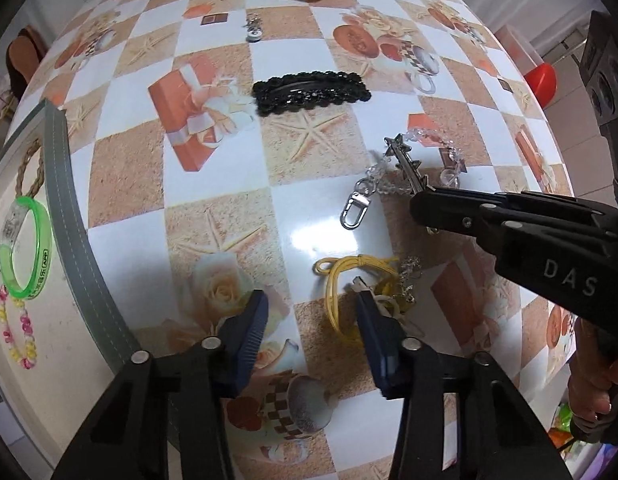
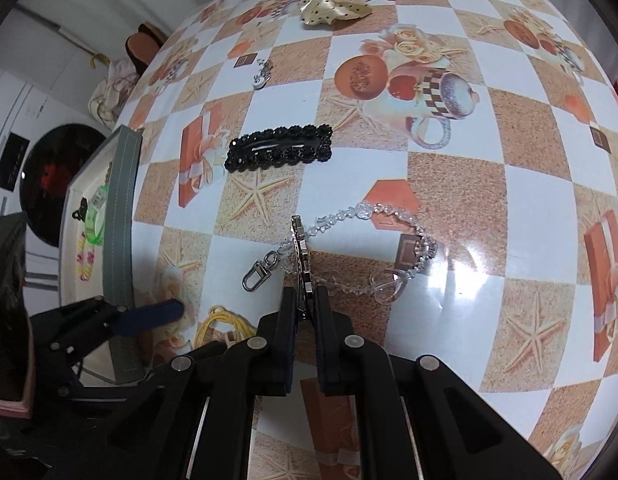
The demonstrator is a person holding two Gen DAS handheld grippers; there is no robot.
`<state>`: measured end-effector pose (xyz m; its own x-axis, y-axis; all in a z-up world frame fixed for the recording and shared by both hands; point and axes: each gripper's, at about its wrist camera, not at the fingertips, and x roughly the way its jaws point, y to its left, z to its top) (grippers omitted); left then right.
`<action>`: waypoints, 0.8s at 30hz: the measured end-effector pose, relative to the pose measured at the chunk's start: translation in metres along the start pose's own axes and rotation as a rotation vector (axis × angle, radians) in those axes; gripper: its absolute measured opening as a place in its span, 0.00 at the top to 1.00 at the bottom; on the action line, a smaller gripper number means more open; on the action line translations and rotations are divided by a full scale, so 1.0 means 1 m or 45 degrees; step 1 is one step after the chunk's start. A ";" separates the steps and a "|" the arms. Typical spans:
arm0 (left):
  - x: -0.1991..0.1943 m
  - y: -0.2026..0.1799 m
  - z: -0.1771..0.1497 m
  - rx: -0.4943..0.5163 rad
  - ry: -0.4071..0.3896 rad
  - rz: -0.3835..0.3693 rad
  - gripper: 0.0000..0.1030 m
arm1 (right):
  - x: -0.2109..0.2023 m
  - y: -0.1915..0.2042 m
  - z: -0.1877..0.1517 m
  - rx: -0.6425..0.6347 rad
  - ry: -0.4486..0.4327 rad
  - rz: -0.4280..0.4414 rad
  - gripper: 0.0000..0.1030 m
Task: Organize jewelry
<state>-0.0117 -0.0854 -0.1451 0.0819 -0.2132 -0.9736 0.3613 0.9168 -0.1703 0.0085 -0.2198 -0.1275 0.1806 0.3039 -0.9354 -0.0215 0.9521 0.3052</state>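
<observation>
From the left wrist, the left gripper (image 1: 309, 304) hovers with jaws apart over the yellow cord (image 1: 351, 276), near the tray (image 1: 75, 216) — likely the destination, since a green bangle (image 1: 27, 248) already lies inside. From the right wrist, the right gripper (image 2: 305, 304) is clamped on the star hair clip (image 2: 300, 256), lying across the clear bead chain (image 2: 373, 216) — pinched at its end, probably to lift it free.

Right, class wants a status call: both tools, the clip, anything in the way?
Right tool shut on star hair clip. Left tool open, over yellow cord. Clear bead chain lies under the clip. Tray at left.
</observation>
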 end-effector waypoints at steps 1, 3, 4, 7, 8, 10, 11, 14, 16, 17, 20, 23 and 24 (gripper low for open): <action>0.000 -0.001 0.000 0.008 0.004 -0.004 0.60 | -0.001 0.000 0.000 0.010 -0.004 0.002 0.91; 0.001 -0.005 0.000 0.026 0.002 0.006 0.66 | -0.006 -0.002 -0.001 0.028 -0.010 0.008 0.91; 0.001 -0.007 0.000 0.037 0.000 0.009 0.75 | -0.007 -0.003 -0.001 0.037 -0.014 0.011 0.91; 0.002 -0.008 -0.002 0.029 -0.004 -0.010 0.93 | -0.011 -0.003 -0.002 0.063 -0.022 0.014 0.91; -0.001 -0.006 -0.002 0.017 -0.022 -0.028 0.93 | -0.013 -0.004 -0.003 0.073 -0.025 0.016 0.91; -0.008 -0.003 -0.001 -0.008 -0.051 -0.055 0.93 | -0.015 -0.005 -0.004 0.093 -0.027 0.019 0.91; -0.012 -0.001 -0.001 -0.021 -0.064 -0.071 0.93 | -0.017 -0.006 -0.005 0.104 -0.027 0.020 0.91; -0.023 0.007 0.001 -0.051 -0.101 -0.097 0.93 | -0.019 -0.009 -0.007 0.139 -0.028 0.029 0.91; -0.031 0.011 0.004 -0.066 -0.121 -0.101 0.93 | -0.021 -0.010 -0.008 0.156 -0.029 0.031 0.91; -0.035 0.013 0.004 -0.074 -0.131 -0.103 0.93 | -0.022 -0.010 -0.008 0.162 -0.032 0.030 0.91; -0.046 0.021 0.004 -0.095 -0.158 -0.106 0.93 | -0.025 -0.008 -0.009 0.168 -0.039 0.032 0.91; -0.055 0.022 0.004 -0.104 -0.182 -0.108 0.93 | -0.028 -0.004 -0.009 0.164 -0.047 0.035 0.91; -0.058 0.024 0.002 -0.105 -0.188 -0.109 0.93 | -0.028 -0.003 -0.009 0.163 -0.050 0.036 0.91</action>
<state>-0.0057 -0.0517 -0.0923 0.1921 -0.3332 -0.9231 0.2959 0.9165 -0.2692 -0.0052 -0.2312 -0.1034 0.2199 0.3264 -0.9193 0.0978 0.9302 0.3537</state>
